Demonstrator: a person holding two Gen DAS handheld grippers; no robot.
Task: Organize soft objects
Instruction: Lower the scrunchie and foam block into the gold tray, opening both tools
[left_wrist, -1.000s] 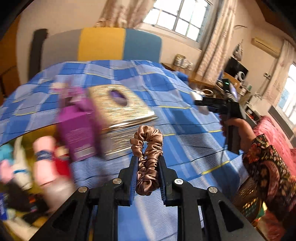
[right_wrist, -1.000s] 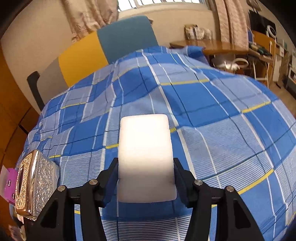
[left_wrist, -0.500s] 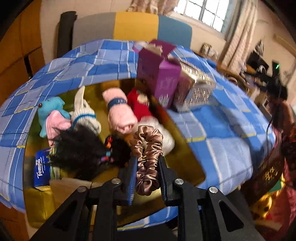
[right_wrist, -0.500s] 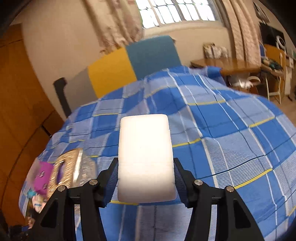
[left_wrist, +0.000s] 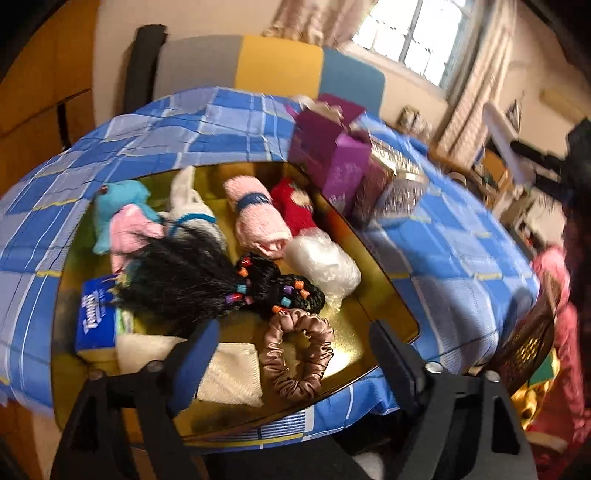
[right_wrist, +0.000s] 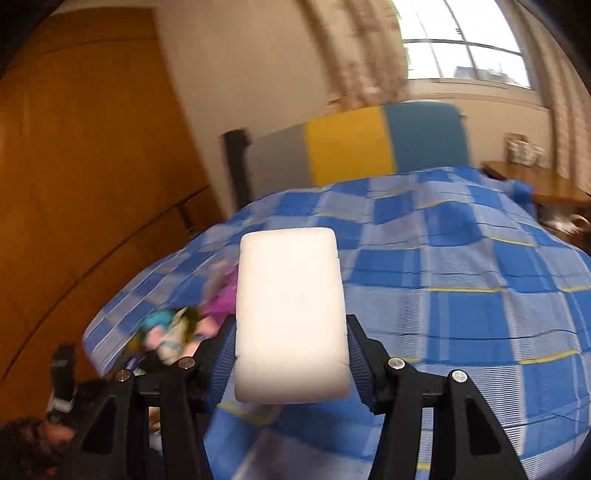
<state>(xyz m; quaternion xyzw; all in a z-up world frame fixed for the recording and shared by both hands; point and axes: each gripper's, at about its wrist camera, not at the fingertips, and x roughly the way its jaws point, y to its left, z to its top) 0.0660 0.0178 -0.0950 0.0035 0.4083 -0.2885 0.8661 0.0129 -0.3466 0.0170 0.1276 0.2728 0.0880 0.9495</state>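
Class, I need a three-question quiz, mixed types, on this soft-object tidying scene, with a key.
1. True or false: the left hand-held gripper is shut on the scrunchie.
2. What does the right hand-held gripper hold? A) white sponge B) tissue pack C) red sock
3. Fill in: the scrunchie lies in the gold ____.

Key: 1 false, its jaws have just been opening and the scrunchie lies loose between them; 2 A; 3 tray.
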